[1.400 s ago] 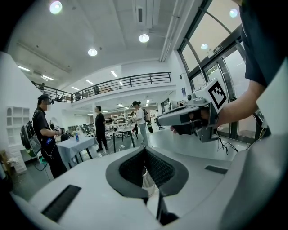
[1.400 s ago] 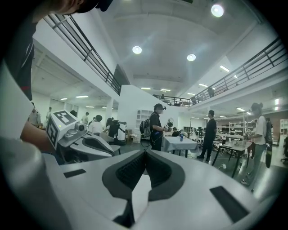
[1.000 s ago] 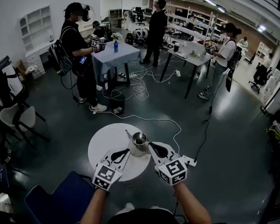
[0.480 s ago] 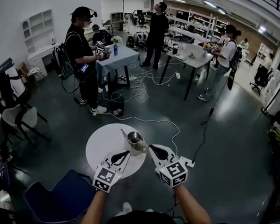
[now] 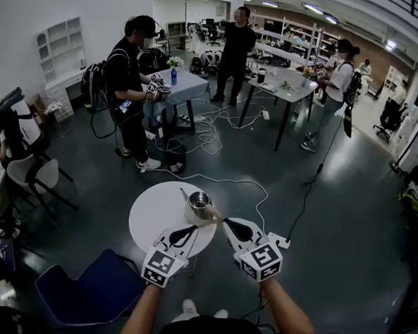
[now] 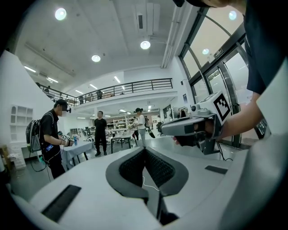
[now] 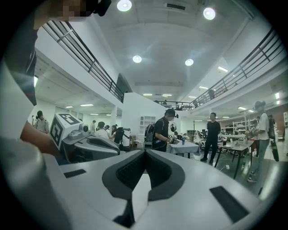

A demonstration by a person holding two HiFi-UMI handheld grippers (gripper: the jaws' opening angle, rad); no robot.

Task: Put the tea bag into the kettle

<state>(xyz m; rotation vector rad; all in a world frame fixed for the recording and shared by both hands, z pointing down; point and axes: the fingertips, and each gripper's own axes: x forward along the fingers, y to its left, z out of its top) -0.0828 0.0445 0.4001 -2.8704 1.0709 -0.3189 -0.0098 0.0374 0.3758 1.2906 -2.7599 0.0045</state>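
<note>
**Round table, bag at the kettle's rim – not yet in**

A small round table [image 5: 153,209] stands alone on the dark floor of a large open workroom, with the metal kettle [image 5: 199,204] near its right edge, lid off and mouth open.

The right gripper [image 5: 224,221] is clenched. A pale flat sheet sits pinched between its pads, which I take to be the tea bag [image 7: 138,188]. Its tip sits just beside the kettle's rim, on the right. The left gripper [image 5: 192,229] is clenched on nothing, low over the near side of the table.

Judged from this, the pick-up is done. Left to do: bring the bag over the mouth and let go.

The kettle is close to the table's edge, so a nudge from the right could slide it. There is open air above the mouth. The left gripper is near, but not in the path. A blue chair [image 5: 88,296] and a floor cable [image 5: 222,179] lie below and well apart – no hindrance to the grippers.
</note>
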